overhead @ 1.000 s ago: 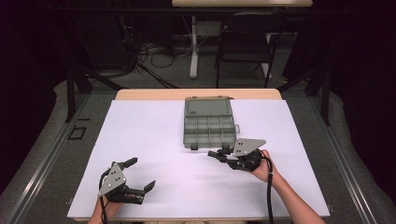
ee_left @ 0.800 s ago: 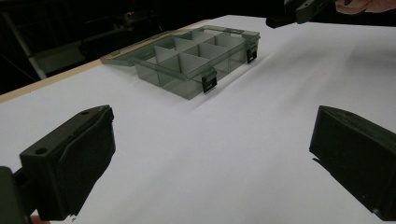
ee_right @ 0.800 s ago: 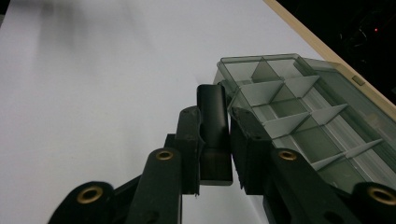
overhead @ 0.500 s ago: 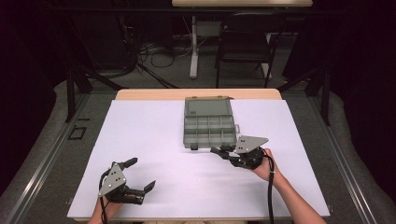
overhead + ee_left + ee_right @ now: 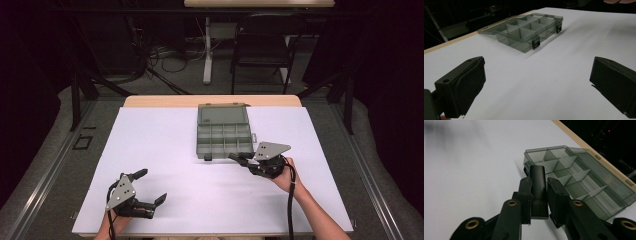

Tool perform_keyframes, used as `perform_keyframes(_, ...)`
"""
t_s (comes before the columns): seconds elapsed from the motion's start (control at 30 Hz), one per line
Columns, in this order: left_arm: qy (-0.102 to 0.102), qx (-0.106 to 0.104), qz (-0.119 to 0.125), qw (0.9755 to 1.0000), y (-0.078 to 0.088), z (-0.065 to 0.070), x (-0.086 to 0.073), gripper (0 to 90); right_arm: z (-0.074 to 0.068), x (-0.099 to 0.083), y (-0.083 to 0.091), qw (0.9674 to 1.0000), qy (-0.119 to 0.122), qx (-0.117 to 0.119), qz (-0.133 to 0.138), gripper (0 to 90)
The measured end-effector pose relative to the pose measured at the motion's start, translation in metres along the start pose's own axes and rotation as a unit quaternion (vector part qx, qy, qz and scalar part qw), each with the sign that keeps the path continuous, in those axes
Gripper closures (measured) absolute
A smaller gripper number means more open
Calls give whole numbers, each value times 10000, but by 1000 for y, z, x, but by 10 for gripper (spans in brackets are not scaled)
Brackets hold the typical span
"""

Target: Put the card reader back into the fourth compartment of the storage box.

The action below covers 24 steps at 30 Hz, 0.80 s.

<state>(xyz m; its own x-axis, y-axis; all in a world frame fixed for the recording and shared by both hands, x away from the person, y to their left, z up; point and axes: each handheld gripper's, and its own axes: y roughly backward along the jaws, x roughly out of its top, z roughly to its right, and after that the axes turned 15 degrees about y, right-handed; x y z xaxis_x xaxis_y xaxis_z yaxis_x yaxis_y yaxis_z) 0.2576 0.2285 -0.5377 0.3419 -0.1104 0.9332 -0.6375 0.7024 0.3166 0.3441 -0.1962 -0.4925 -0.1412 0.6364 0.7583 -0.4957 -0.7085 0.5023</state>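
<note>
table [image 5: 150, 150]: white sheet | on it: open compartment box [image 5: 223, 135]

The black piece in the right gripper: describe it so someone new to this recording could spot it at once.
On the white table sheet, find the grey compartment box with its lid open flat. At its near right corner sits the right gripper, jaws closed on a small black cylinder-like piece. It is the one loose object there, dark and opaque against the translucent box.
</note>
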Motion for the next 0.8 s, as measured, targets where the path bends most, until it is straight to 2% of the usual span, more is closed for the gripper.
perform_keyframes(0.47, -14, -16, -15, 10000, 0, 0, 0, 3, 8, 0, 5, 9991, -179, -381, -76, 736)
perform_keyframes(0.8, -22, -4, -12, 10000, 0, 0, 0, 4, 15, -1, 5, 9979, -312, -539, -188, 736)
